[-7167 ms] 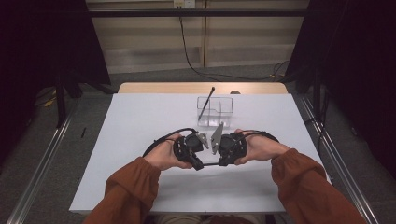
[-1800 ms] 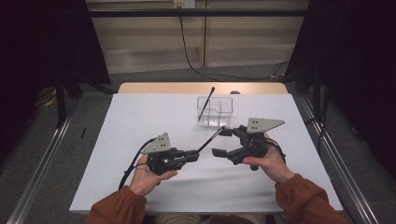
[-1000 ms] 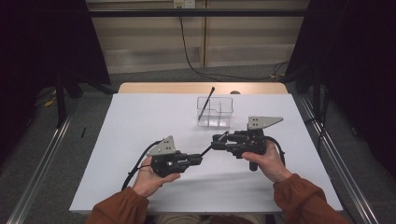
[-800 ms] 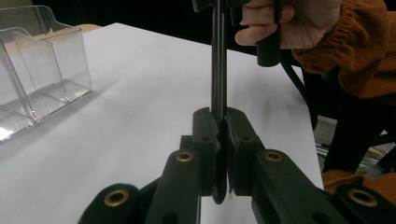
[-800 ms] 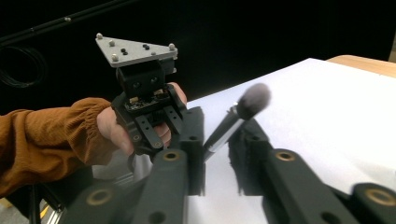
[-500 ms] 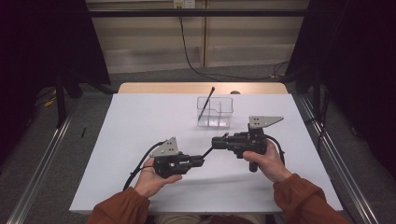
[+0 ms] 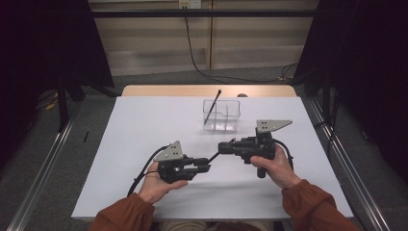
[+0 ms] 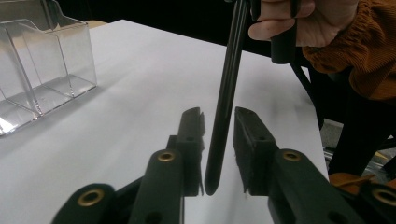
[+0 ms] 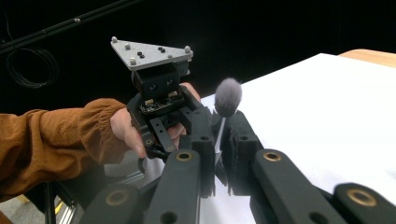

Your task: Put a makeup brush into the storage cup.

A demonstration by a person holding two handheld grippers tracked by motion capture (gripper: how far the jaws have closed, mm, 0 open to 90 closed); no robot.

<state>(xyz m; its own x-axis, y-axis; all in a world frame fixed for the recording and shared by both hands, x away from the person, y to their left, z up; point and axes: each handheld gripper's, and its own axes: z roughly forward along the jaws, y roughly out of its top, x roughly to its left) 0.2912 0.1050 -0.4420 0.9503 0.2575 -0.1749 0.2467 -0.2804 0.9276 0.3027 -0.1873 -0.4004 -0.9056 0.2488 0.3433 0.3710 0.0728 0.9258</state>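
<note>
A thin brush with a black handle [image 8: 226, 93] and a grey fluffy head [image 9: 228, 97] spans the gap between the two grippers [image 7: 215, 155]. My right gripper [image 7: 221, 147] is shut on it just below the head, jaws [image 9: 220, 119] clamped on the silvery neck. The handle's far end stands between the jaws of my left gripper [image 8: 219, 116], which have just been opening; a gap shows on each side of the handle. In the high view the left gripper [image 7: 208, 167] sits low and left of the right one, both above the white table [image 7: 144, 130].
A clear plastic organiser [image 7: 221, 115] with compartments stands at the back middle of the table, and a dark stick [image 7: 212, 107] leans in it. It shows at the upper left in the left gripper view [image 8: 46, 70]. Cables trail from both grippers toward the person.
Since the earliest frame the hands have drawn apart from the table's middle, with the brush stretched between the grippers. Over the last second both hands have kept still.
</note>
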